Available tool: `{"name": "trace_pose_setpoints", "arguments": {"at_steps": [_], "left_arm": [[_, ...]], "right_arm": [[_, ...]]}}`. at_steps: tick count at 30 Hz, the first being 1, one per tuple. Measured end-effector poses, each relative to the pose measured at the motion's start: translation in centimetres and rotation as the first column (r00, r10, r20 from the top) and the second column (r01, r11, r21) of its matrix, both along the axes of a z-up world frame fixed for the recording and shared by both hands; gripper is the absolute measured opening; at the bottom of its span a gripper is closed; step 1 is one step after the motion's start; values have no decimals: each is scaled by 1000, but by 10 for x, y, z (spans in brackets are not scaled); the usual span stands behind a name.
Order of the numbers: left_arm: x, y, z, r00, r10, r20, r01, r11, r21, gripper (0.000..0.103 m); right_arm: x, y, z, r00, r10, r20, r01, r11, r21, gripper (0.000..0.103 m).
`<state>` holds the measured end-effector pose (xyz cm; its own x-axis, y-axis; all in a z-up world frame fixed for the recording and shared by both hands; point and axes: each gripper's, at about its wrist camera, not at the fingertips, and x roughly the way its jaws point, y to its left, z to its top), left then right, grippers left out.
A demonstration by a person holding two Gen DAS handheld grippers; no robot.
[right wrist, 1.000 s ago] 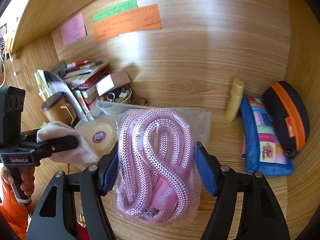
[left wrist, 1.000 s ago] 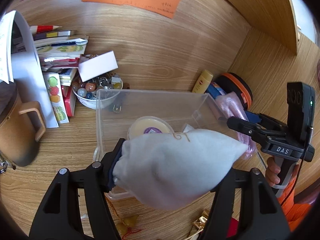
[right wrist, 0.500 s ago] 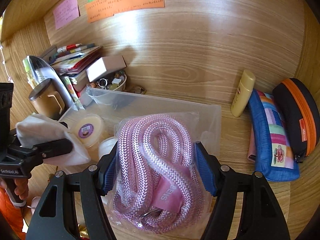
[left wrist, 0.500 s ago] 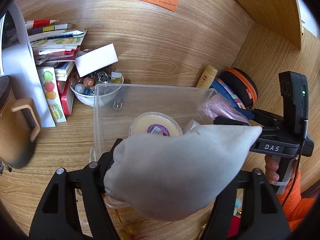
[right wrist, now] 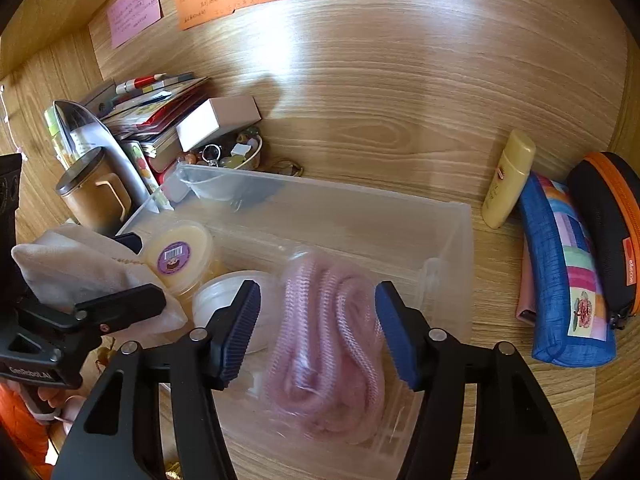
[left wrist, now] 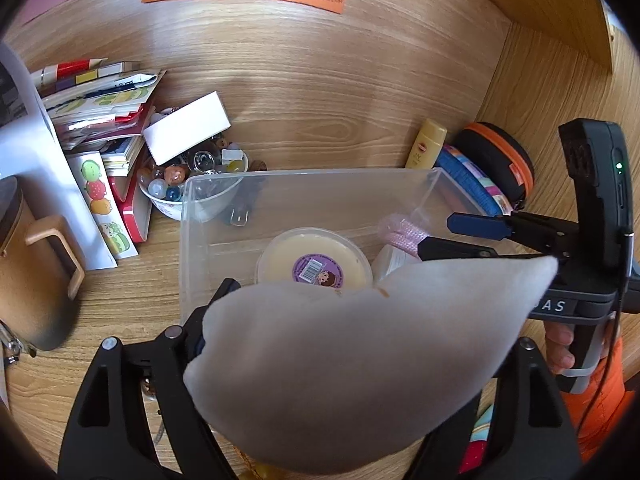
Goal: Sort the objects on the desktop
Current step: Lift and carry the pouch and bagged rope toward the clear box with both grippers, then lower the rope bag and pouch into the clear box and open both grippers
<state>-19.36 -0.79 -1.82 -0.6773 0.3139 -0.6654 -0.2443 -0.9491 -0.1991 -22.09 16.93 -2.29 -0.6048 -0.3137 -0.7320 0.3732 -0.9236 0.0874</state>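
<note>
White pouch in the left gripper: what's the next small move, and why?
Probably let the left gripper finish opening so the white pouch drops into the clear bin. Its jaws are opening with the pouch between them, and the pouch hangs over the bin's near end, above the round tub already inside.

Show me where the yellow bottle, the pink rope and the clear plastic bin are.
yellow bottle (right wrist: 508, 178): right wrist view, middle of its body.
pink rope (right wrist: 332, 344): right wrist view, centre of the blurred coil in its bag.
clear plastic bin (left wrist: 312, 196): left wrist view, on its far wall.
</note>
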Motion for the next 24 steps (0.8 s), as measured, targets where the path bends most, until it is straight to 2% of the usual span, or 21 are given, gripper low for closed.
{"name": "trace_pose_setpoints", "arguments": {"at_steps": [6, 9, 13, 24], "left_arm": [[-3, -3, 1, 1000, 0, 21, -1, 1000, 27, 78], [-2, -2, 2, 999, -3, 32, 2, 1000, 26, 81], [0, -2, 6, 999, -3, 32, 2, 1000, 21, 88], [11, -5, 21, 1000, 7, 2, -7, 1000, 5, 94]], "right_arm": [[1, 1, -1, 1000, -4, 1, 4, 1000, -5, 56], [2, 0, 0, 1000, 2, -4, -2, 1000, -2, 58], [5, 1, 2, 1000, -1, -18, 1, 1000, -3, 67], [17, 3, 16, 999, 1, -51, -2, 1000, -11, 77]]}}
